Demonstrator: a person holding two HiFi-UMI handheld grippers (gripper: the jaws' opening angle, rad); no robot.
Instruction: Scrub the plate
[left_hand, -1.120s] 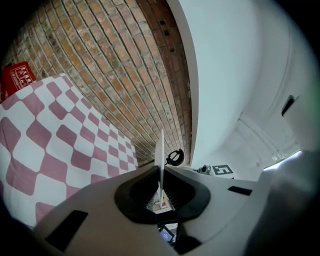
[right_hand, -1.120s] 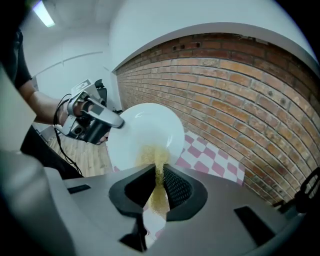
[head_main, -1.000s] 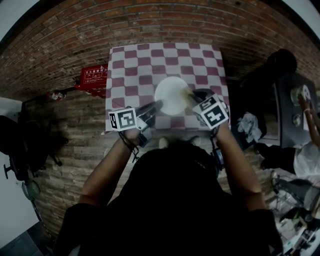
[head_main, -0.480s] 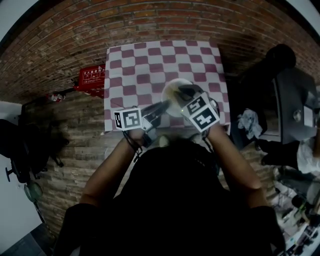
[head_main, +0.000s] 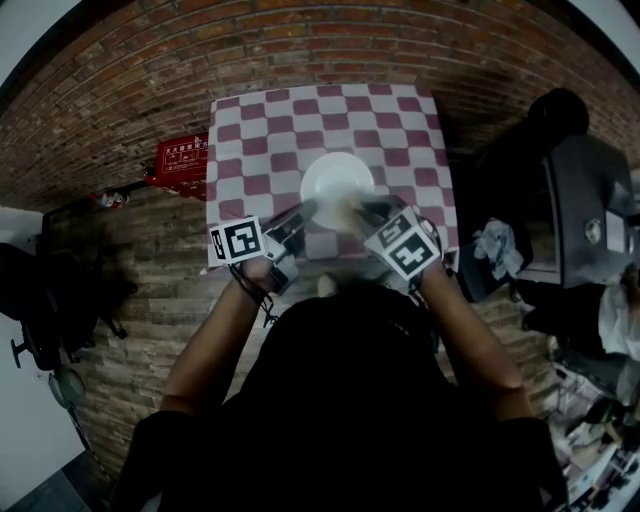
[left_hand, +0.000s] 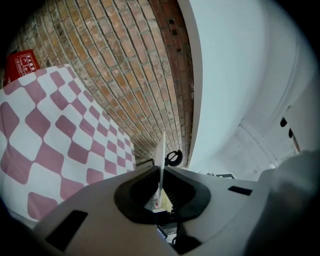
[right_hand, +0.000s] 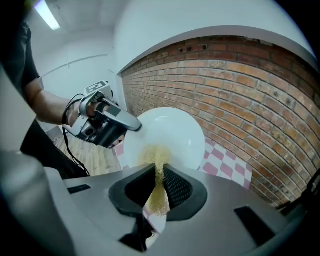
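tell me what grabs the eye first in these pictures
The white plate stands out against the red-and-white checked tablecloth, in the middle of the head view. The left gripper is shut on its rim from the left, and the right gripper holds a yellow scrub pad against the plate's face.
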